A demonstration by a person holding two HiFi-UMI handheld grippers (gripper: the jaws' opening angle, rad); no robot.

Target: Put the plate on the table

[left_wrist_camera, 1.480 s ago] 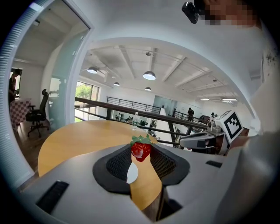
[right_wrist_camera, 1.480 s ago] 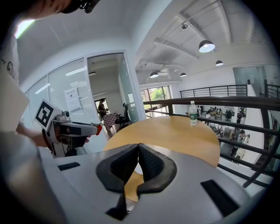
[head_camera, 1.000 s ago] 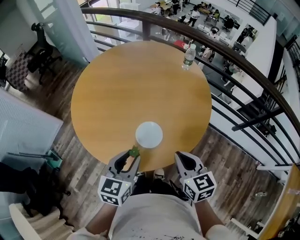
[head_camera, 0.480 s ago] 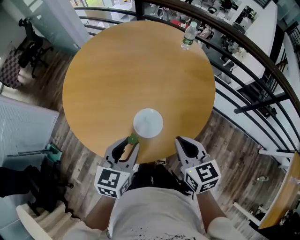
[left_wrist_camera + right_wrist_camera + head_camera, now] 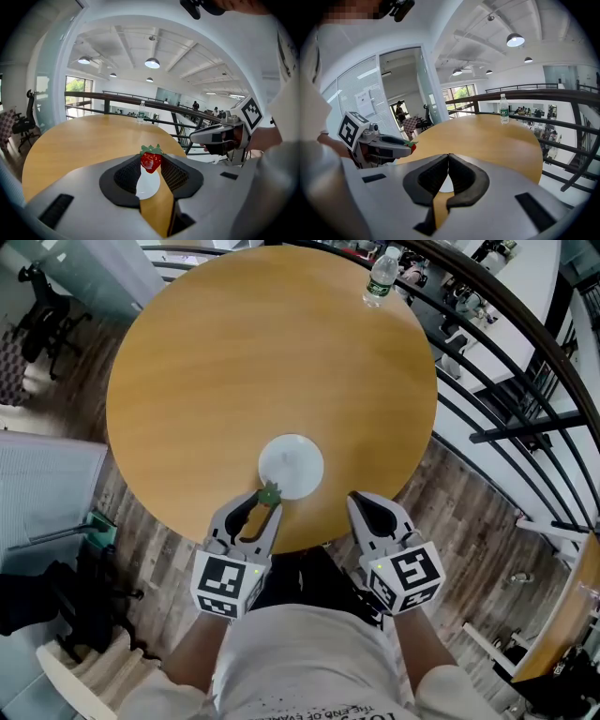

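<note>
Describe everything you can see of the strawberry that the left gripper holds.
The strawberry is small and glossy red, with a green leafy cap; it may be a toy. It stands upright, cap up, clamped at its sides between the pads at the tip of the left gripper. In the head view it sits over the near edge of the white plate on the round wooden table; whether it touches the plate cannot be told.

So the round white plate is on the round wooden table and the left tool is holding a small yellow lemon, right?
No lemon: the left tool grips a small red strawberry with green leaves, as the left gripper view shows. The round white plate does lie on the round wooden table.
</note>
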